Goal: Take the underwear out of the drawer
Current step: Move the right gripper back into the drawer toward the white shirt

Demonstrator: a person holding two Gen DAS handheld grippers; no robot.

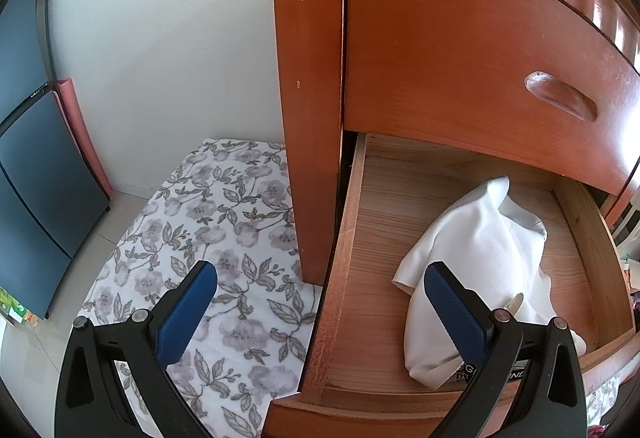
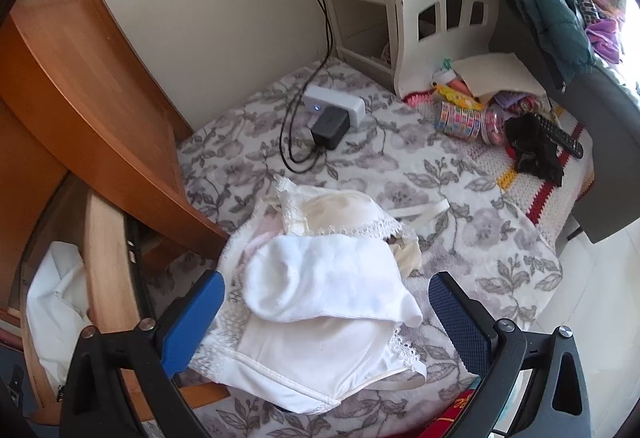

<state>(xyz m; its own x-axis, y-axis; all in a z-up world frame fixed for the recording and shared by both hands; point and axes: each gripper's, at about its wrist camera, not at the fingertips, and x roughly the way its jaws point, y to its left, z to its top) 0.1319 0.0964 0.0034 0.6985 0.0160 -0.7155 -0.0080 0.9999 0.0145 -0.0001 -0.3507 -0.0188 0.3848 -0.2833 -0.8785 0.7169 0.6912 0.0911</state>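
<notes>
Now one white garment [image 1: 476, 262] in drawer [image 1: 360, 238]; both tools [image 1: 320, 318] [image 2: 326, 322] spread, empty.

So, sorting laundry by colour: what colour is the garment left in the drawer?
White garment, clearest in the left wrist view.

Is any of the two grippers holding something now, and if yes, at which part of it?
Nothing is held. The left gripper is open above the drawer, apart from the white garment. The right gripper is open over the pile of underwear.
</notes>
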